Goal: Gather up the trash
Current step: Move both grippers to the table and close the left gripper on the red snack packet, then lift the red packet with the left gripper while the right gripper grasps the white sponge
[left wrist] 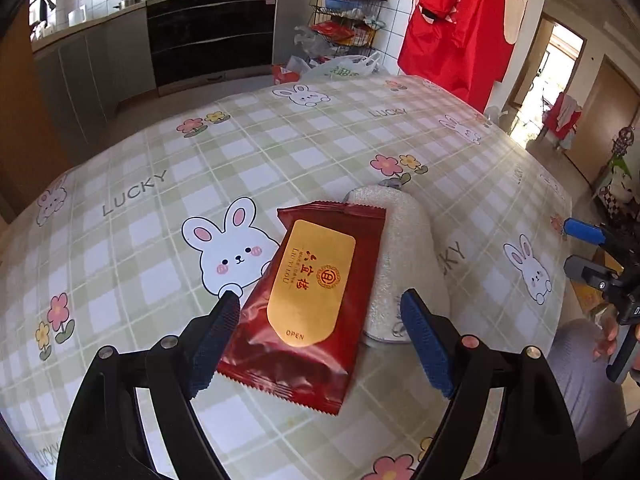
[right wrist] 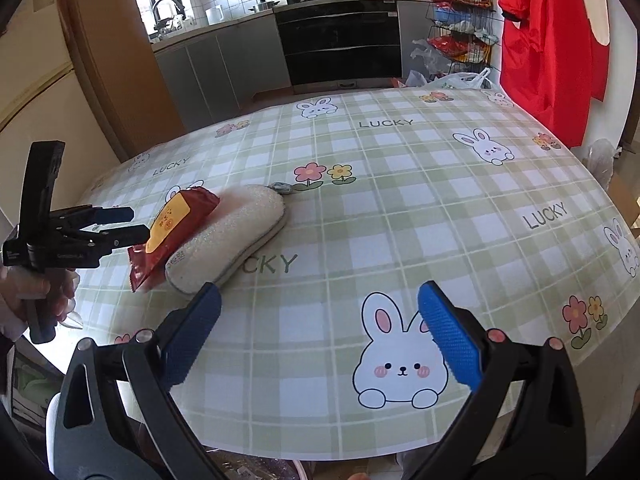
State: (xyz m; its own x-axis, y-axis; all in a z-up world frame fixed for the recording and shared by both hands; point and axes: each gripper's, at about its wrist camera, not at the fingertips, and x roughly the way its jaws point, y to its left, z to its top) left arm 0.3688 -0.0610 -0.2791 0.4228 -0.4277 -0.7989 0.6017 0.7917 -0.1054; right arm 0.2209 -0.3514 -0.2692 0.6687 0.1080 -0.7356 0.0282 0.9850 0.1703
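Note:
A dark red wipes packet (left wrist: 308, 300) with a gold label lies on the table, its far part resting on a white glittery pouch (left wrist: 412, 256). My left gripper (left wrist: 320, 308) is open, with its blue pads on either side of the packet's near half; I cannot tell whether they touch it. In the right wrist view the packet (right wrist: 172, 232) and the pouch (right wrist: 236, 232) lie at the left, with the left gripper (right wrist: 120, 224) at the packet's near end. My right gripper (right wrist: 320, 308) is open and empty above the table's near edge.
The table carries a green checked cloth (right wrist: 400, 208) with rabbits and flowers. Behind it are kitchen cabinets, a black oven (right wrist: 340, 40), a wire rack with bags (right wrist: 460, 36) and a red garment (right wrist: 556, 40) hanging at the right. A small grey object (right wrist: 282, 188) lies at the pouch's far end.

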